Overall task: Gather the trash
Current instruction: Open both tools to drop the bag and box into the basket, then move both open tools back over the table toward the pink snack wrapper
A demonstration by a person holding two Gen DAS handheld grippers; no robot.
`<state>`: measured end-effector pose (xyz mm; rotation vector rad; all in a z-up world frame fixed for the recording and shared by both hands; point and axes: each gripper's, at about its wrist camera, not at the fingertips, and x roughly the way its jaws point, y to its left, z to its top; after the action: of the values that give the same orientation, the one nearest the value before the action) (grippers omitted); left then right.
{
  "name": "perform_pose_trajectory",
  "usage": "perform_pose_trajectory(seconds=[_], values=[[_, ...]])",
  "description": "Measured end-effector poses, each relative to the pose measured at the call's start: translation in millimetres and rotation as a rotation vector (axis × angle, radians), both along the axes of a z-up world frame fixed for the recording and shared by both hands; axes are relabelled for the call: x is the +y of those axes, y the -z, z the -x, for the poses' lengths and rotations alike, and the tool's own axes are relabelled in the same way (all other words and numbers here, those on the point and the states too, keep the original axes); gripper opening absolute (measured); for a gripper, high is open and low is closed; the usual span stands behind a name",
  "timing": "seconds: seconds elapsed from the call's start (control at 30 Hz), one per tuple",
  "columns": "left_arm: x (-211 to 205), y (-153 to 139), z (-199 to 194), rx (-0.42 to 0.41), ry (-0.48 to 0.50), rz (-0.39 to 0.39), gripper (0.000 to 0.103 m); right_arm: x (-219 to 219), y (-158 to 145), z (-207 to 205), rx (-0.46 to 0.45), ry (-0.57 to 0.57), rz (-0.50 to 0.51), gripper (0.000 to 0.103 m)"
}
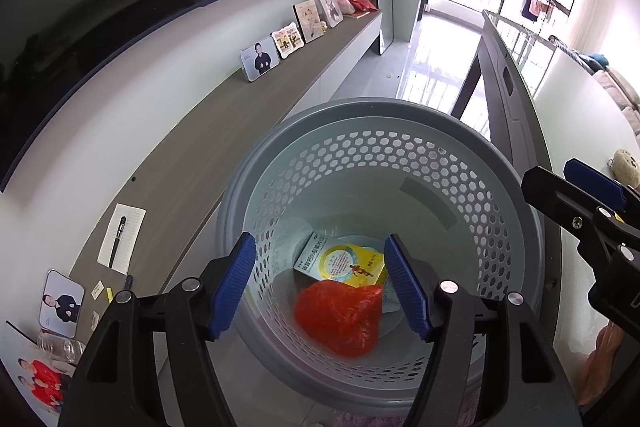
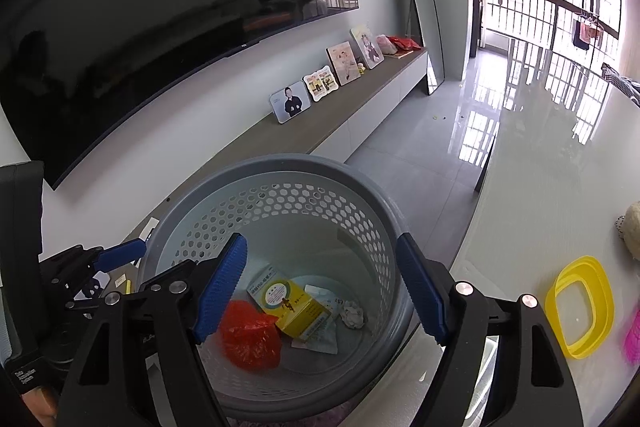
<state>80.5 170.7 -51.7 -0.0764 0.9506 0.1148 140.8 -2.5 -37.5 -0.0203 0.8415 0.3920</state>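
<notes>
Grey perforated plastic waste basket (image 1: 400, 155) below both spread, empty grippers (image 1: 320, 287) (image 2: 320, 291); risk of clipping its rim, tipping red crumpled bag (image 2: 250, 337) out.

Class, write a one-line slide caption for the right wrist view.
Open right gripper above a grey basket holding a red bag.

Black tongs (image 1: 320, 287), ribbed blue pads (image 1: 234, 287), silver rivets.

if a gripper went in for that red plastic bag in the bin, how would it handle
The crumpled red plastic bag at the bottom of the grey perforated bin probably handles floppy and light: its thin, wrinkled film would likely collapse between the fingers. Its glossy surface may slip. It looks unlikely to roll.
</notes>
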Motion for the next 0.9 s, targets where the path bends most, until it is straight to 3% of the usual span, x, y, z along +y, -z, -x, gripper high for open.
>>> perform_pose_trajectory(seconds=[0.47,0.9], values=[[-5,-12,10,-0.024,0.016,-0.005,0.069,-15,-14,25,-0.033,0.042,-0.007,0.074],[-45,-27,21,-0.046,0.105,0.008,0.070,-64,-34,66,-0.057,0.152,-0.015,0.074]])
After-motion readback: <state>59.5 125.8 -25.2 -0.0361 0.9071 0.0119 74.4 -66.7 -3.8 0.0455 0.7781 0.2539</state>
